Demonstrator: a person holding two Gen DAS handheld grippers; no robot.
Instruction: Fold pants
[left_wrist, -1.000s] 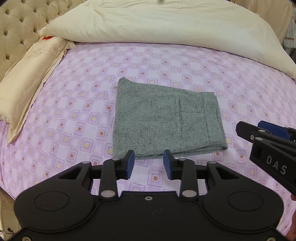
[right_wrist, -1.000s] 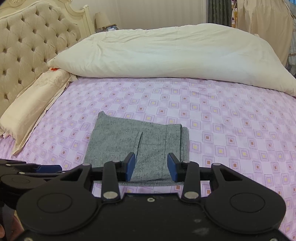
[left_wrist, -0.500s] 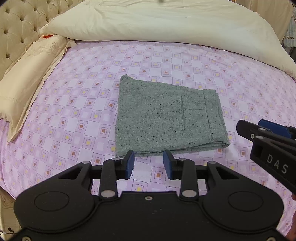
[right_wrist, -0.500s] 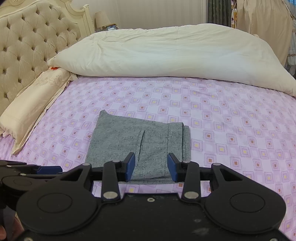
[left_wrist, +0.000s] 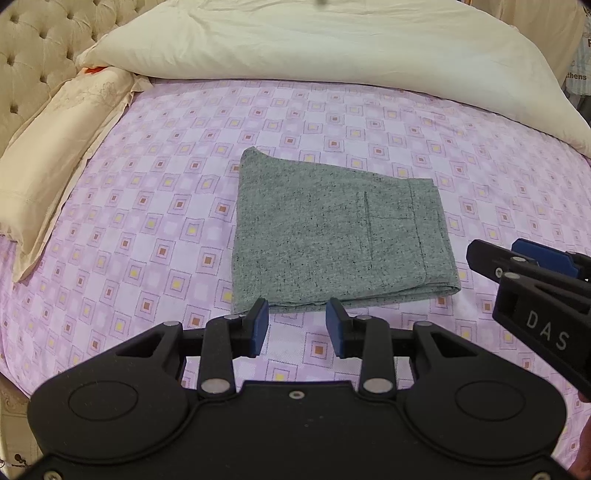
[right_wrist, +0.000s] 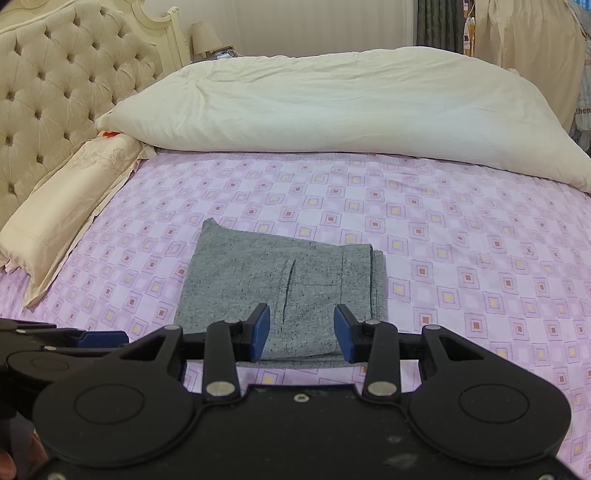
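Observation:
Grey speckled pants lie folded into a flat rectangle on the purple checked bed sheet, pocket seam facing up. They also show in the right wrist view. My left gripper is open and empty, just short of the pants' near edge. My right gripper is open and empty, above the pants' near edge. The right gripper also shows at the right of the left wrist view; the left gripper shows at the lower left of the right wrist view.
A large cream duvet lies across the far side of the bed. A cream pillow lies at the left against the tufted headboard. Curtains hang at the far right.
Both grippers have drawn back and up a little from the folded pants; the pants now sit slightly farther off in both views. The jaws stay open. The pants have not moved.

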